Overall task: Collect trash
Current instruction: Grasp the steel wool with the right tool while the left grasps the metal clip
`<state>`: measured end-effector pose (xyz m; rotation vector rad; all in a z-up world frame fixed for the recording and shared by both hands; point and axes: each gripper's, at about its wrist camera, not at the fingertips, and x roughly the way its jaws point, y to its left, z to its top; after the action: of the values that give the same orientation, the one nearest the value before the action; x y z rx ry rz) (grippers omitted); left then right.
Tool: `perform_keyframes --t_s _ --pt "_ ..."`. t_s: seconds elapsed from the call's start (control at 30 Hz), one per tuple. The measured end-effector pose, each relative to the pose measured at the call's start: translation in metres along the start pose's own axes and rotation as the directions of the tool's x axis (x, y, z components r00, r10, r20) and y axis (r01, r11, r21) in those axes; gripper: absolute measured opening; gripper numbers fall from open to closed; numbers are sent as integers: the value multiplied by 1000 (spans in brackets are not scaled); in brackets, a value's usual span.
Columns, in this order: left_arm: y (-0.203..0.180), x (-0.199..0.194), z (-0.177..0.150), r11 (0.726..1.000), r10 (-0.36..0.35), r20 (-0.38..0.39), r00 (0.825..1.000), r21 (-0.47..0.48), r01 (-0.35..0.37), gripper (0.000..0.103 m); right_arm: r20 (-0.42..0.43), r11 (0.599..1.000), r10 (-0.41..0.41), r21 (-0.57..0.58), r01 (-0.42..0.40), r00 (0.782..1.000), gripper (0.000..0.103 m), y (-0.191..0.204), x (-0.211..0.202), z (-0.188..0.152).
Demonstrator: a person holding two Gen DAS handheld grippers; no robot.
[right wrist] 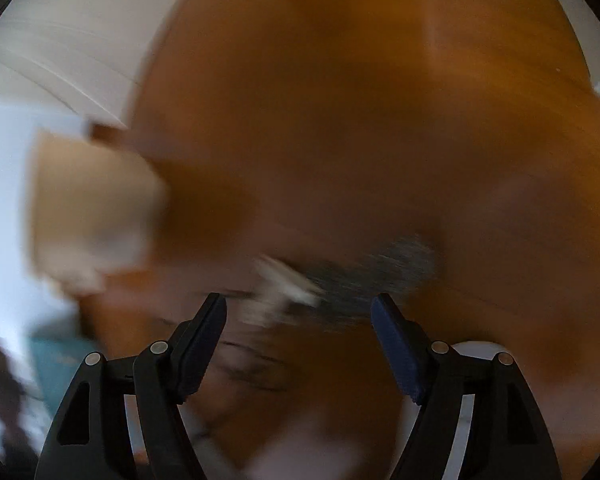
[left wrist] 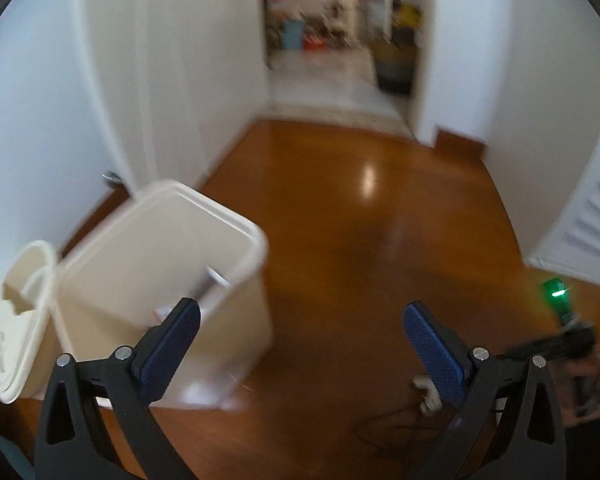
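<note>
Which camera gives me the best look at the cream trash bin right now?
The left wrist view. There the trash bin stands on the wooden floor, mouth open, lid hanging beside it, only slightly blurred. The right wrist view shows it only as a smeared tan block at left.

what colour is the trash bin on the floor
Cream, almost off-white; the trash bin shows best in the left wrist view.
</note>
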<state>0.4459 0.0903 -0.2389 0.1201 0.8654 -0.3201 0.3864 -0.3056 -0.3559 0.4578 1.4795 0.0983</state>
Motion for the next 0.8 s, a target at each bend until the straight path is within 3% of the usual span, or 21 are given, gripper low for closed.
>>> perform_keyframes --t_s 0.07,0.13,0.23,0.27,0.33,0.4,0.43,0.47,0.5,0.53,0.57,0.6,0.67,0.8 --pt "-9 22 -9 999 -30 -103 994 -21 28 103 2 978 -113 -178 112 994 78 10 24 -6" --pt "-12 42 -19 997 -56 -196 979 -58 46 103 46 921 -155 -355 161 987 78 26 30 -12" --pt "-21 68 -36 995 -67 -305 950 -94 40 103 153 725 -231 -631 275 961 78 42 36 -32" --pt "-27 75 -40 994 -81 -331 940 -99 51 103 161 664 -211 -701 262 964 78 45 39 -39" --pt "-37 84 -43 992 -121 -356 927 -86 96 103 121 590 -193 -779 214 974 78 46 52 -44" --pt "-48 101 -46 987 -161 -416 895 -72 144 103 109 521 -202 -830 201 973 78 45 67 -45" --pt "-54 110 -48 984 -177 -445 878 -79 158 103 94 505 -210 -842 190 973 78 46 74 -40" --pt "-60 119 -52 979 -204 -478 854 -94 182 103 66 495 -209 -853 164 976 78 48 80 -39" --pt "-69 131 -58 968 -249 -517 819 -125 216 103 33 468 -219 -874 134 975 77 48 88 -40" --pt "-75 140 -62 962 -274 -541 795 -144 233 103 21 438 -245 -889 130 969 75 46 96 -42" --pt "-82 149 -66 956 -293 -563 773 -157 248 103 13 402 -270 -907 125 963 66 46 104 -46" --pt "-93 160 -71 951 -308 -587 749 -158 267 103 -2 381 -258 -919 100 966 63 45 106 -50" --pt "-112 174 -80 949 -300 -610 734 -110 296 103 -32 426 -224 -902 69 974 34 52 108 -51" --pt "-157 187 -97 925 -279 -616 737 32 378 103 -86 530 -172 -848 18 981 29 37 97 -55"
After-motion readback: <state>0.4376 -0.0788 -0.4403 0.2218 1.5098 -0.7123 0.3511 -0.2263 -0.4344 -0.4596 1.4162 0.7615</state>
